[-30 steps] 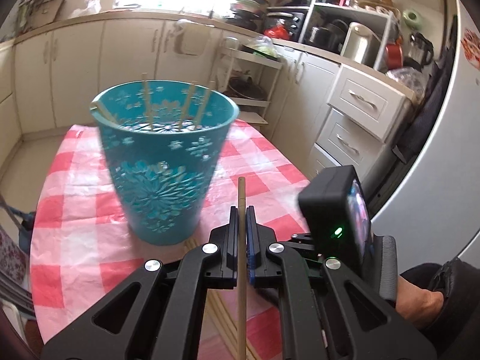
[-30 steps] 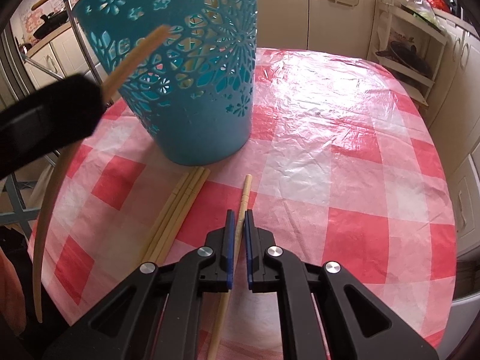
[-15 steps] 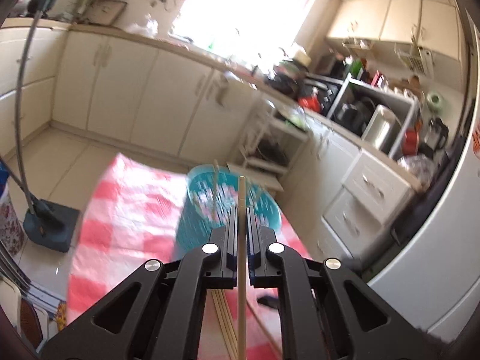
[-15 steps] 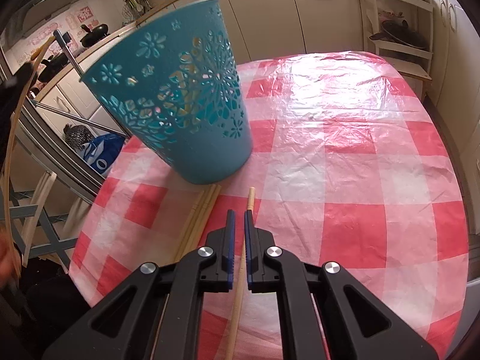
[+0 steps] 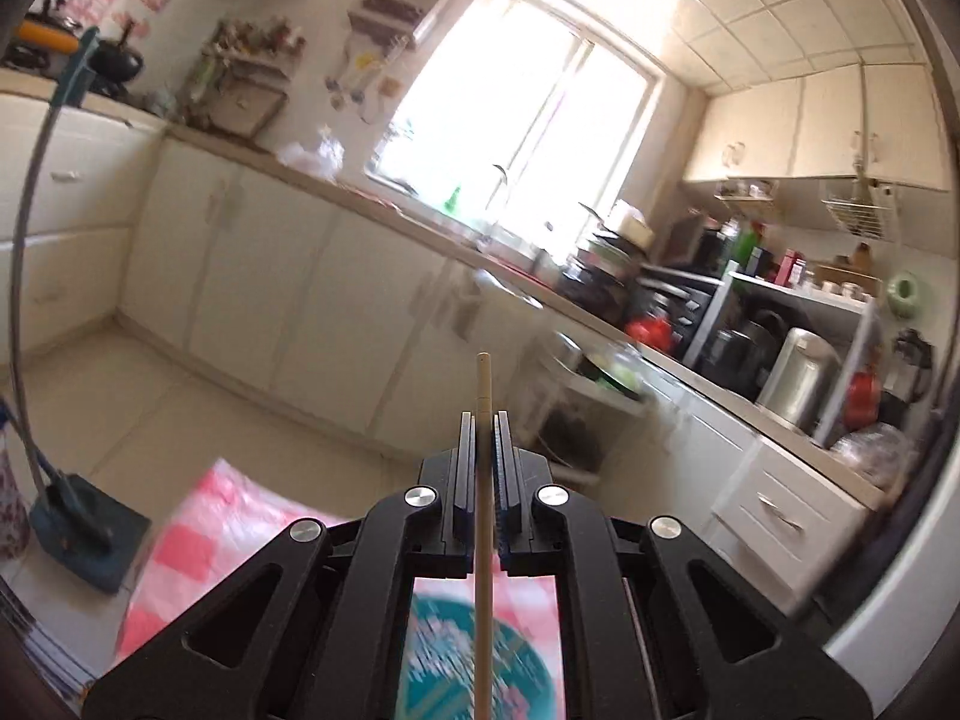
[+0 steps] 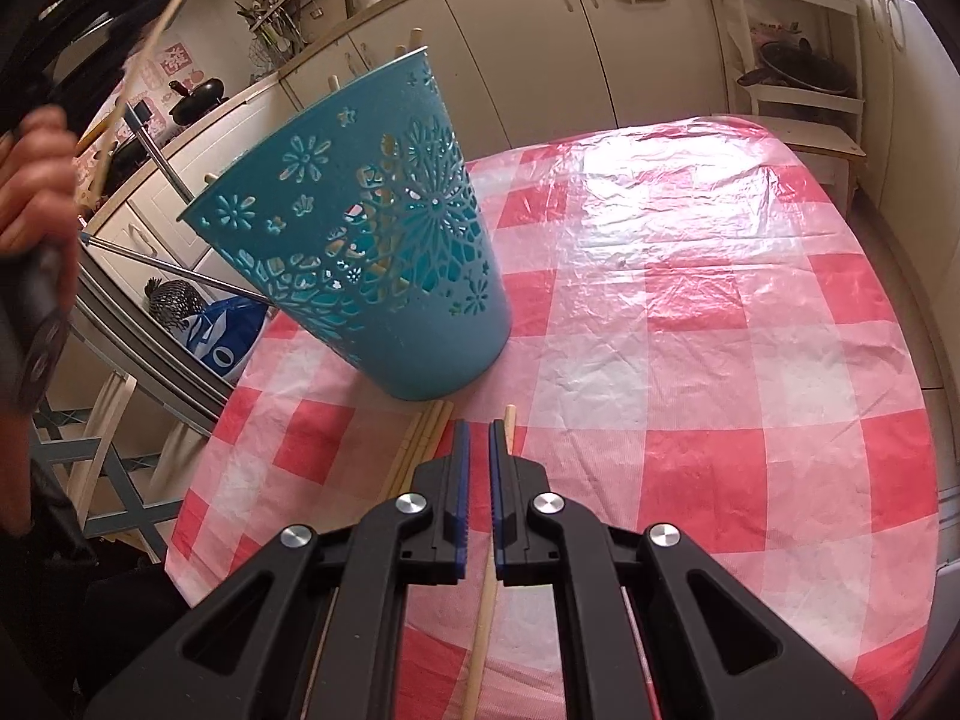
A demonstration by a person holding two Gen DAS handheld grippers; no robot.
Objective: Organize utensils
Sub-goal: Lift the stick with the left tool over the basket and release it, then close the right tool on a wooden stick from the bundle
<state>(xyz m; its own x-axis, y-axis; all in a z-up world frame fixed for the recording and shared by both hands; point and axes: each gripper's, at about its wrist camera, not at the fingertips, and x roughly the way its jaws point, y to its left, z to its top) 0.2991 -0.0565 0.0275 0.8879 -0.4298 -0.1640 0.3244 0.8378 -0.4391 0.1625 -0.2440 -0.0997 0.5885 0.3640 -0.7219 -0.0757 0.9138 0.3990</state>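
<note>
Left gripper (image 5: 483,420) raised, right gripper (image 6: 478,427) low (both closed)

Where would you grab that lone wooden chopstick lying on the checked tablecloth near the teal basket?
Mid-shaft of the lone wooden chopstick, from above, jaws either side across its length: it lies flat on the red-and-white checked tablecloth, thin and straight, clear of the bundled chopsticks on its left.

The left wrist camera is looking almost level across the kitchen, with the teal basket (image 5: 480,666) glimpsed low in frame. The right wrist camera is angling down at the desk (image 6: 720,360), close to that same basket (image 6: 372,264).
</note>
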